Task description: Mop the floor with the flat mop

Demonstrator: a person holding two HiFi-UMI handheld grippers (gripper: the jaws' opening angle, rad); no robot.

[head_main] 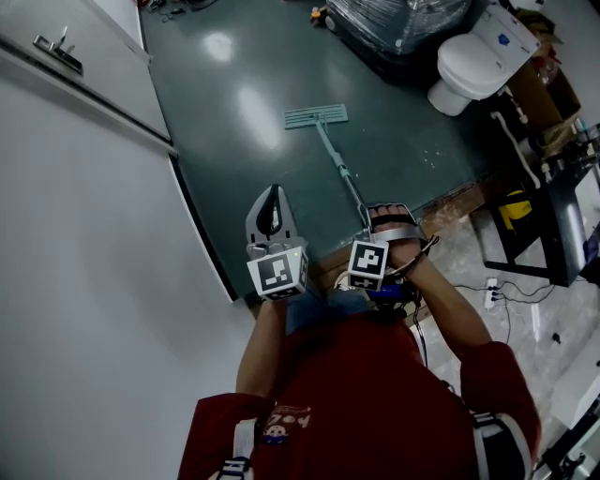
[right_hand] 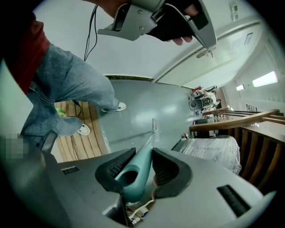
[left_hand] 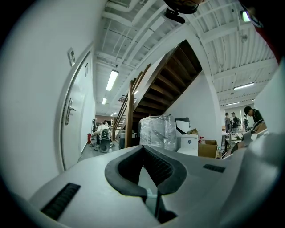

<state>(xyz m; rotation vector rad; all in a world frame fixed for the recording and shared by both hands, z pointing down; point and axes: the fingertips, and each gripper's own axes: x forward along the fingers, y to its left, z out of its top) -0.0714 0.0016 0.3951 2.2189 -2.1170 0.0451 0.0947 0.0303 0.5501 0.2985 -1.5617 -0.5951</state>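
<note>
1. Red shirt (head_main: 366, 394) of the person fills the bottom of the head view, with both forearms reaching forward from it
2. Left gripper (head_main: 273, 195) sits ahead of the left forearm, marker cube (head_main: 277, 272) at its rear. In the left gripper view its two dark pads meet at the tips with nothing between them. It points level across the room toward a wooden staircase (left_hand: 169, 84), not down at the floor
3. Right gripper (head_main: 380, 223) is just right of the left one, near it but apart. Its jaws are clamped on the teal handle (right_hand: 133, 173) of the flat mop (right_hand: 149, 140), one pad touching each side
4. From the right gripper the handle slants up and left in the head view to the mop head (head_main: 316, 116), which lies flat on the dark green floor (head_main: 234, 84), well ahead of the person
5. Right gripper view: the mop head shows small at the far end of the shaft. One shoe (right_hand: 83, 129) is on wooden boards (right_hand: 95, 136). The other shoe (right_hand: 115, 107) is near where the boards meet the green floor
6. White toilet (head_main: 473, 64) stands at upper right by the floor's edge, with a plastic-wrapped pallet (head_main: 398, 19) just left of it
7. White door (head_main: 84, 66) with a metal lever runs along the left side
</note>
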